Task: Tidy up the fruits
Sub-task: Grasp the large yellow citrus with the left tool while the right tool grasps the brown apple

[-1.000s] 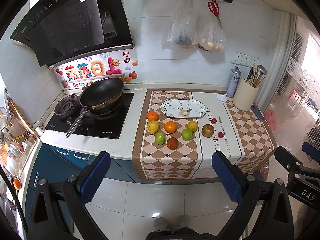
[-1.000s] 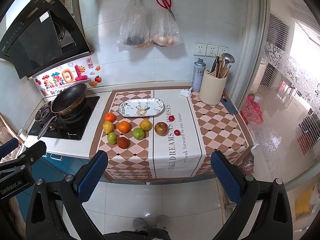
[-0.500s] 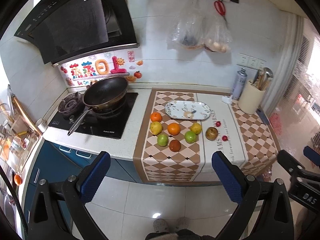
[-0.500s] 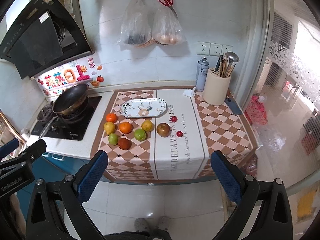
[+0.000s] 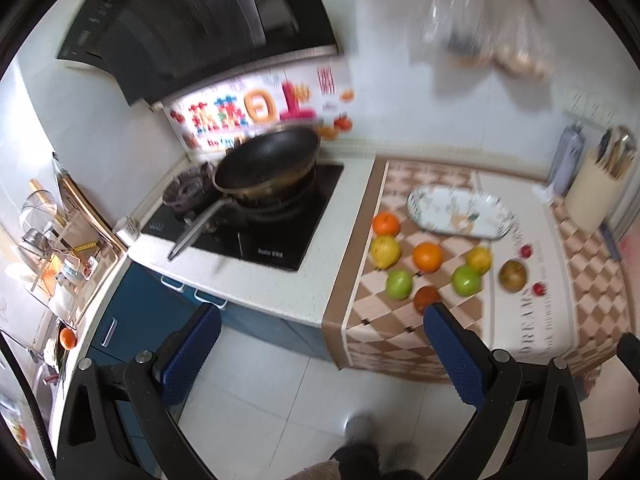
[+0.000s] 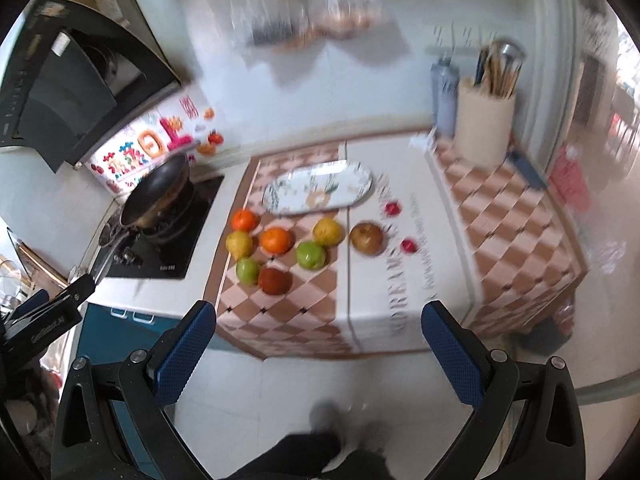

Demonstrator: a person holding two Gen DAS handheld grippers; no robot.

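Several fruits lie on the checkered cloth: two oranges, two green apples, yellow pears, a dark red fruit, a brown fruit and two small red ones. A patterned oval plate stands empty behind them. The same fruits and plate show in the left wrist view. My left gripper is open and empty, in front of the counter over the floor. My right gripper is open and empty, facing the cloth's front edge.
A black wok sits on the stove left of the cloth. A cream utensil holder and a grey can stand at the back right. Bags hang on the wall above. A dish rack is at the far left.
Both grippers have moved closer to the counter; the fruits appear larger and the views are motion-blurred. The left view has swung left toward the stove. Both jaws remain open.
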